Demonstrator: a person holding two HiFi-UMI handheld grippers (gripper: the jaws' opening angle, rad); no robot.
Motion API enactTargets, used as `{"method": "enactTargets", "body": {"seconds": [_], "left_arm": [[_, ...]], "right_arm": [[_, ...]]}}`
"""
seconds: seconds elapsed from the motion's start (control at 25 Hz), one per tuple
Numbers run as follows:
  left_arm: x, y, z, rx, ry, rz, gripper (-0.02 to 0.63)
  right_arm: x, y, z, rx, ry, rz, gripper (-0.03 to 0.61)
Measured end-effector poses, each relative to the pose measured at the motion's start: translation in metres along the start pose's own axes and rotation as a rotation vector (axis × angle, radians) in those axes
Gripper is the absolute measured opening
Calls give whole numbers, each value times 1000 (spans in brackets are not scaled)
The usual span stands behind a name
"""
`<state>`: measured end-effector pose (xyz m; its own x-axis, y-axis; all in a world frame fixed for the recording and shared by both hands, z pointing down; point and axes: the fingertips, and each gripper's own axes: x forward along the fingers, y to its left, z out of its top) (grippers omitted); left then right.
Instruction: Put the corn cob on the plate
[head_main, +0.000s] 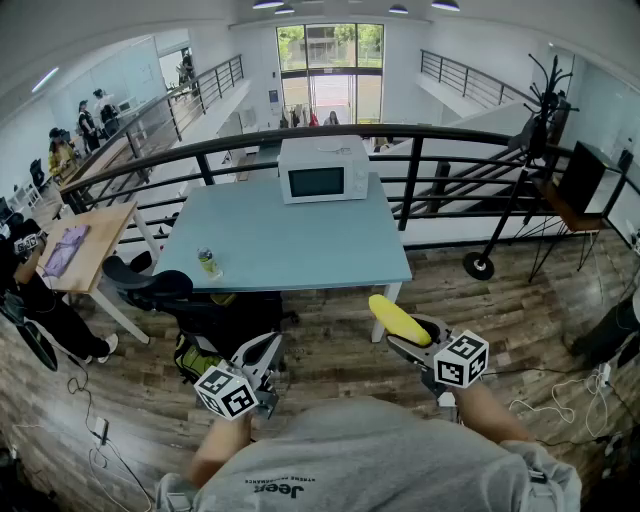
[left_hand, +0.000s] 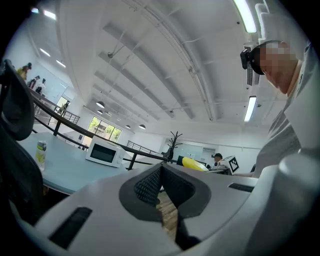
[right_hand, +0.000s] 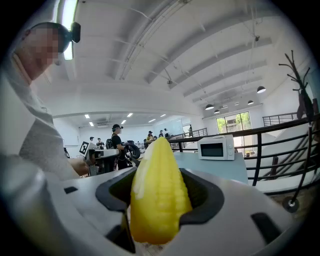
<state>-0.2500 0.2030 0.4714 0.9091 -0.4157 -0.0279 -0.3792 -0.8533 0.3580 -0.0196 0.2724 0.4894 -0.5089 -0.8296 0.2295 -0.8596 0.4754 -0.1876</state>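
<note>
**Corn cob in carry; plate unseen**

Lower left: left gripper, jaws together, empty. Centre: table with microwave. Lower right: right gripper clamped on corn cob, short of table. Step, likely: transport. Next: find plate, lower, release.

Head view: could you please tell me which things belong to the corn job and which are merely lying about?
Job in hand:
- corn cob, gripped in the jaws of the right gripper
- no plate in view

Lying about:
- microwave and bottle, both on the blue table
- black chair
</note>
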Motion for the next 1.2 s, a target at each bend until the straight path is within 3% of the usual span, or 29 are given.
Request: {"method": "enactTargets", "body": {"seconds": [0.64, 1.2], "left_arm": [[22, -25, -8, 15, 12, 12, 15], [76, -87, -31, 20, 25, 23, 15]], "right_arm": [[-24, -20, 0, -5, 1, 22, 264], [-87, -65, -12, 9, -10, 50, 264]]}}
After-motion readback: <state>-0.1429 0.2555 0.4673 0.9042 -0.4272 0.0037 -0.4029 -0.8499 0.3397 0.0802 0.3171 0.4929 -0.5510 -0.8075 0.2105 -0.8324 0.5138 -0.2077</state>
